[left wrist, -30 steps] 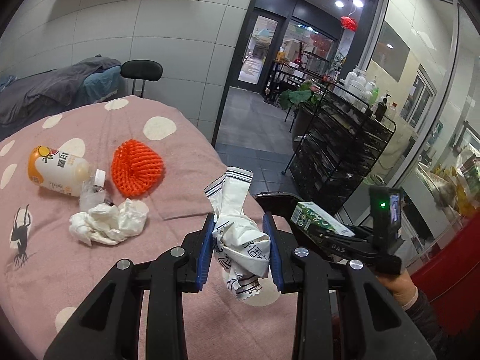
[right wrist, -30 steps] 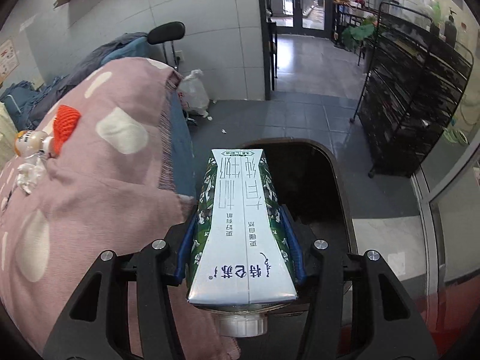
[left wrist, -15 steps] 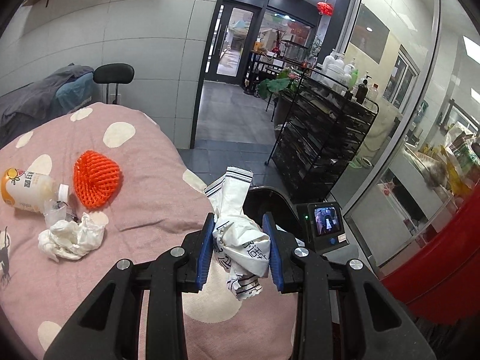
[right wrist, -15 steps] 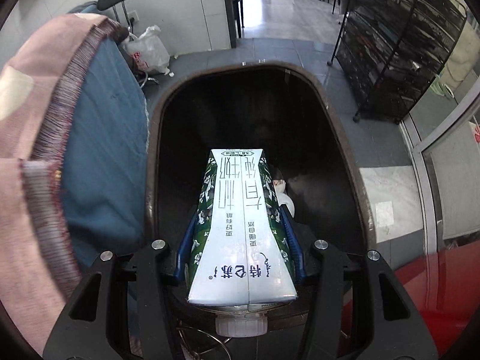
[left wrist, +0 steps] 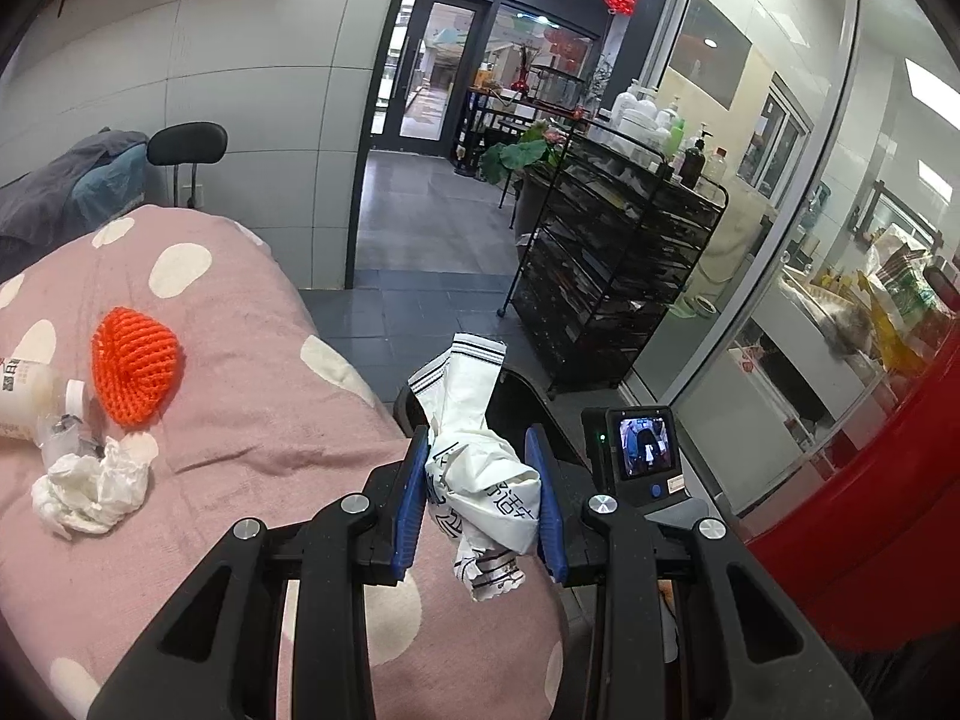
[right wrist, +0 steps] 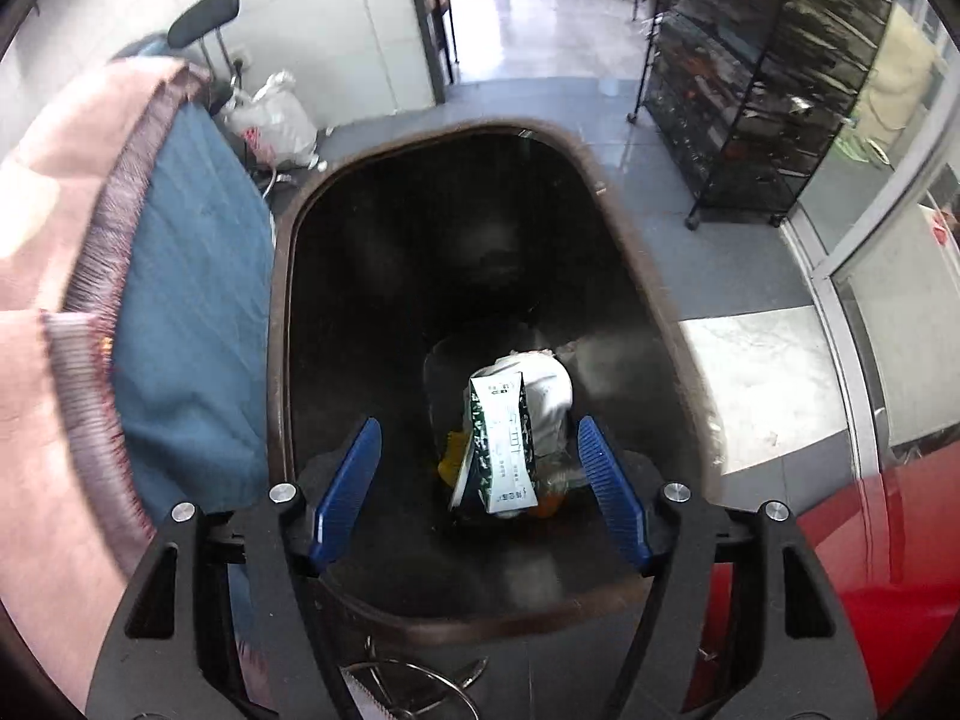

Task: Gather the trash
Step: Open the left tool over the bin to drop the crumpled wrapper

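I see a tiled room with grey wall panels and a glass door at the far end, a black wire rack (left wrist: 606,276) of bottles along the right and something red (left wrist: 870,540) close by on that side. The biggest surface is the table under a pink cloth with white dots (left wrist: 240,420); on my right camera the cloth's edge hangs over a blue layer just beside the dark bin (right wrist: 282,324), which stands on the floor.

On the cloth, well left of my left gripper (left wrist: 480,498), lie an orange foam net (left wrist: 135,375), a crumpled white tissue (left wrist: 90,489) and a pale bottle (left wrist: 27,402) on its side at the frame edge.

My left fingers pinch a crumpled white wrapper (left wrist: 480,450); its long axis runs away from the camera, striped end pointing up and forward, towards the bin's rim.

My right gripper (right wrist: 480,480) hangs over the bin mouth, its jaws having just been opening, blue pads spread wide with nothing pressed between them. The green-and-white carton (right wrist: 498,450) lies deep in the bin on other rubbish, long axis running away from the camera, its capped end nearest me.
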### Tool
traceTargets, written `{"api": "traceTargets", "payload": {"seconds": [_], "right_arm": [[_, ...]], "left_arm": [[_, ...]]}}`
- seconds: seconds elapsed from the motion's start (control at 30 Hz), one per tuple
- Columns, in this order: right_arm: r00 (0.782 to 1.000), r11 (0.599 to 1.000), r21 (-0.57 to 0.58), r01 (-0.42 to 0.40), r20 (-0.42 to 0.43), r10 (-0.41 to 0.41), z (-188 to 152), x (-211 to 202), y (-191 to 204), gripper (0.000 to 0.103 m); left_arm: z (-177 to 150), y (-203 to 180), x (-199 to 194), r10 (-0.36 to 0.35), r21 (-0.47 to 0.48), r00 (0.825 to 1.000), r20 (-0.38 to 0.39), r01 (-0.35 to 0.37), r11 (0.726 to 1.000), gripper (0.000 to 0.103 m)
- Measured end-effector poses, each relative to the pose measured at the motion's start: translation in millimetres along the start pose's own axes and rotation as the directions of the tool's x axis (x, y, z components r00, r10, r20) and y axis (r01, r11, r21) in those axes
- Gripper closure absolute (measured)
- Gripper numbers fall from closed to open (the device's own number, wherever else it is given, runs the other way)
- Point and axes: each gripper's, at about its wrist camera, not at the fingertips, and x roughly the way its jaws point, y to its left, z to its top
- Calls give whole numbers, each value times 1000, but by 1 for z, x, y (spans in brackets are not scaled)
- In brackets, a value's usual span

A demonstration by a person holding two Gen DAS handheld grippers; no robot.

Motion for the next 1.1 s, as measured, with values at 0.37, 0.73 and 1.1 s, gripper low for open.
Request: {"api": "traceTargets", "payload": {"seconds": [0.37,0.73,1.1], "right_arm": [[973,990,99,100,196,-118,-10,-81,-38,28],[964,977,182,108,223,-148,-13,-101,-70,28],[969,975,197,101,205,-142,-15,-96,-76,28]], "left_arm": [[4,-38,53,-101,35,990,-100,105,994,71],[-1,-55,97,-101,64,978,-182,114,991,71],[-3,-51,87,-61,76,992,-115,70,995,19]]}}
